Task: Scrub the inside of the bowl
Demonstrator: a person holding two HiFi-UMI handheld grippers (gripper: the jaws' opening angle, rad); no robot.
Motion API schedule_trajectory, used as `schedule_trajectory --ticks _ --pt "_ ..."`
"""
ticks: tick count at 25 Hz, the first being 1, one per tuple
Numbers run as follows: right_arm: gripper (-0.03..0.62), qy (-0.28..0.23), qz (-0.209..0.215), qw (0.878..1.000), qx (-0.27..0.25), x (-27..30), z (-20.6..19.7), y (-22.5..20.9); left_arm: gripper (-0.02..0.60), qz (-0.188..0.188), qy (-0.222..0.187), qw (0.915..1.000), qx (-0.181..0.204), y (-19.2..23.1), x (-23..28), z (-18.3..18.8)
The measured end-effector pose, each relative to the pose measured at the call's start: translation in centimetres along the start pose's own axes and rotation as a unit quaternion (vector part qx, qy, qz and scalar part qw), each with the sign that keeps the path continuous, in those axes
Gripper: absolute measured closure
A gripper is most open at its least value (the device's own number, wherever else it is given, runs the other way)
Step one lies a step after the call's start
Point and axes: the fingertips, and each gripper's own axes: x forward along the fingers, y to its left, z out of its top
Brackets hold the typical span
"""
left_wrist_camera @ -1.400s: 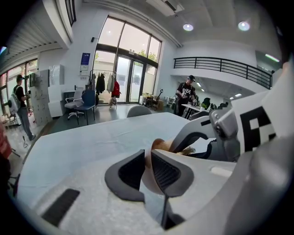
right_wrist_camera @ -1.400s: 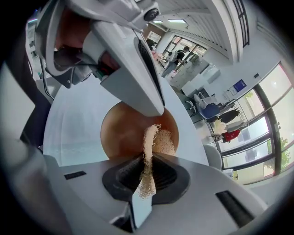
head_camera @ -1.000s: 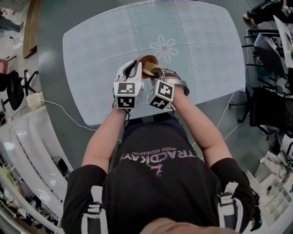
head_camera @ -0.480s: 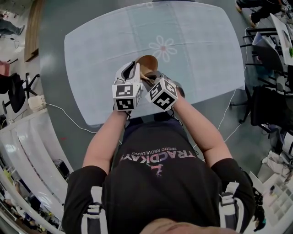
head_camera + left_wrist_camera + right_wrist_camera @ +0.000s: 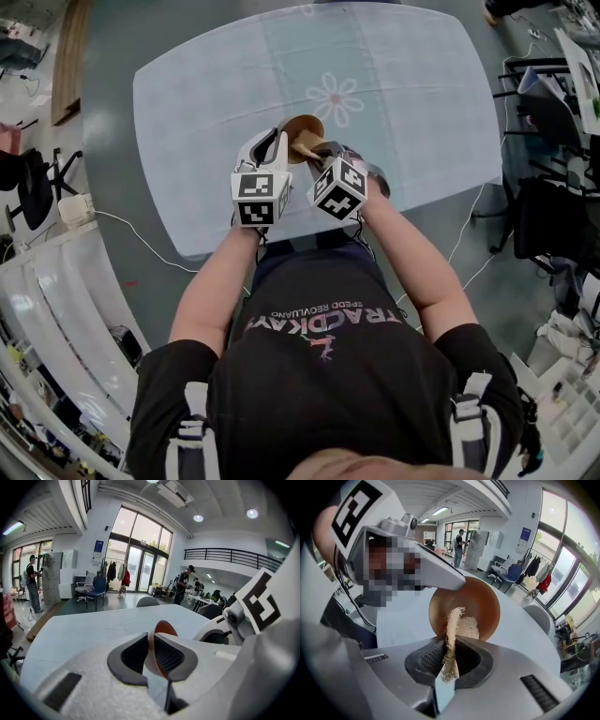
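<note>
Your left gripper [image 5: 277, 139] is closed down narrow on the wall of the bowl [image 5: 306, 129]. In the left gripper view, the thin curved wall runs between the two dark, ribbed pads [image 5: 133, 656]. Its smooth pale outside lies against one pad and its glossy reddish-brown inside against the other.

You hold the bowl tipped on its side over the near part of the table [image 5: 422, 103], in front of your chest. Its round opening is turned toward your right gripper [image 5: 323, 150].

That right gripper is pinched on a scrubber [image 5: 452, 630], a flat strip of coarse, straw-coloured fibre with a frayed, stringy edge. The strip stands on edge between the jaws, and a ragged tail of it hangs out on the near side. The far end of the scrubber reaches into the bowl and lies against the lower inside surface, where it spreads into a rough, netted patch.

The two grippers sit just beside each other, their marker cubes almost touching.

The table is broad with rounded corners. It is covered by a smooth, pale bluish cloth [image 5: 206, 112], and a faint pink flower [image 5: 336, 97] is printed on the cloth just beyond the bowl.
</note>
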Motion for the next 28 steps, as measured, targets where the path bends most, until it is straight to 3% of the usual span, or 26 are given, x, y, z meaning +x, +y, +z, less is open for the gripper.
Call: schedule_trajectory --ticks 4,8,14,18,22,28 --pt "0.562 0.022 -0.046 0.998 -0.045 0.0 -0.5 -2.1 0.532 -0.007 0.007 0.9997 0.021 -0.4 0.3 0.0" --pt "0.562 0.029 -0.106 0.987 -0.119 -0.6 0.3 -3.8 0.534 -0.012 0.012 0.9991 0.038 -0.7 0.6 0.1" --pt "0.562 0.03 -0.171 0.948 -0.267 -1.5 1.6 -4.5 0.538 -0.027 0.023 0.9968 0.072 -1.8 0.9 -0.3" --pt "0.562 0.036 -0.182 0.932 -0.311 -1.8 1.7 -4.9 0.538 -0.034 0.03 0.9939 0.101 -2.4 1.2 -0.4" --pt "0.562 0.046 -0.169 0.94 -0.294 -1.3 0.8 -4.7 0.538 -0.034 0.019 0.9944 0.099 -2.6 1.1 0.1" --pt "0.562 0.061 -0.142 0.963 -0.223 -0.6 -0.6 -4.2 0.537 -0.021 -0.001 0.9971 0.074 -2.1 0.6 0.9"
